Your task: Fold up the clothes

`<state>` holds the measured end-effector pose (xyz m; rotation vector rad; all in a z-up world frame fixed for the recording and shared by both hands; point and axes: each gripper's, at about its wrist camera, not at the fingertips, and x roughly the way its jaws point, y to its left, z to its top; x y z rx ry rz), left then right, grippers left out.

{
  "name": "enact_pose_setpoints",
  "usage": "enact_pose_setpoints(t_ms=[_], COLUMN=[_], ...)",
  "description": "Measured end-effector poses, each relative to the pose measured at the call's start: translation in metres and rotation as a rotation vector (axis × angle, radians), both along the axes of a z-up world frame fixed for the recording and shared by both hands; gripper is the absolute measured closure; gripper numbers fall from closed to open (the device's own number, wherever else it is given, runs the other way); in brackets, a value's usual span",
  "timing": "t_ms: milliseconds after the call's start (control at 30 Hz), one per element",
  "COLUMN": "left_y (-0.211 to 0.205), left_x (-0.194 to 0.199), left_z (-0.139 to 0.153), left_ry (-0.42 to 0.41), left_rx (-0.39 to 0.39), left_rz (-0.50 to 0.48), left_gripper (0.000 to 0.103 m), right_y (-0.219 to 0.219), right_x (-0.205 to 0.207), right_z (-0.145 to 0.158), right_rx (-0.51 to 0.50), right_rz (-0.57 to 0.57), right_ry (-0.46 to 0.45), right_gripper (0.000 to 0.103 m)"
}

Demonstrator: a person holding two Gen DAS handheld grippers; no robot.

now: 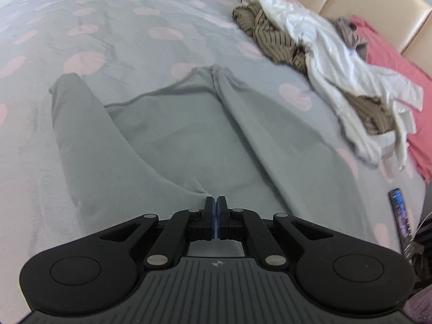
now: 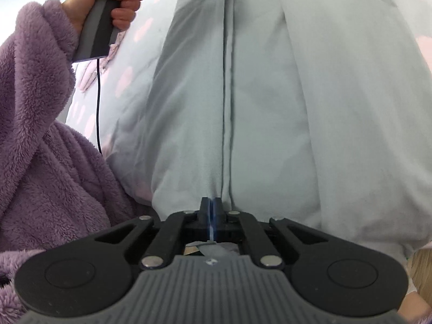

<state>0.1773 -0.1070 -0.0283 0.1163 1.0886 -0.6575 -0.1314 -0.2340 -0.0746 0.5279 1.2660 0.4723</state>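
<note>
Grey garment [image 1: 172, 135] hem pinched in both closed jaws, bedspread [image 1: 113, 27] beyond lying open.

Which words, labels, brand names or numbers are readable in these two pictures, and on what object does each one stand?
No readable text anywhere.
Small emblem on the left gripper body: a symbol, no letters.
The same emblem on the right gripper body.
Dark remote-like object on the bed: markings too blurred to read.

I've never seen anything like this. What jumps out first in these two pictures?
A pale grey-green garment spread over a spotted bedspread fills both views, each black gripper pinching its near edge. A jumbled pile of white and striped clothes waits by the headboard, and a fluffy purple sleeve fills the right camera's left side.
</note>
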Motion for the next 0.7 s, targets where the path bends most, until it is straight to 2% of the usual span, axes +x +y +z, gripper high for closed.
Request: enact_pose_setpoints(t_ms=[100,233,267,300,333,367,400,633,700], left_y=[-0.001,0.002,0.003,0.004,0.005,0.006,0.007,0.021,0.026], left_x=[0.0,-0.003,-0.004,-0.005,-0.007,-0.01,-0.014,-0.046,-0.055], left_z=[-0.007,0.0,0.002,0.006,0.011,0.015,0.02,0.042,0.043], left_ry=[-0.003,0.0,-0.001,-0.006,-0.013,-0.019,-0.024,-0.051,-0.055], left_rx=[0.019,0.013,0.01,0.007,0.001,-0.004,-0.009,-0.013,-0.002], left_rz=[-0.007,-0.007,-0.007,-0.005,-0.004,-0.005,-0.012,-0.066,-0.072], left_gripper=[0.103,0.1,0.098,0.091,0.084,0.081,0.078,0.077,0.077], right_y=[-0.001,0.003,0.001,0.0,-0.005,-0.012,-0.018,0.001,0.006], right_x=[0.001,-0.006,-0.008,-0.01,-0.012,-0.014,-0.016,-0.016,-0.016], right_z=[-0.005,-0.011,-0.009,-0.007,-0.005,-0.004,-0.003,-0.018,-0.025], right_rx=[0.002,-0.072,-0.081,-0.083,-0.078,-0.07,-0.061,-0.049,-0.035], right_rz=[0.001,0.064,0.068,0.067,0.067,0.066,0.065,0.198,0.209], right_ry=[0.023,0.072,0.068,0.059,0.044,0.026,0.008,-0.027,-0.034], right_gripper=[0.101,0.092,0.086,0.083,0.07,0.057,0.054,0.053,0.057])
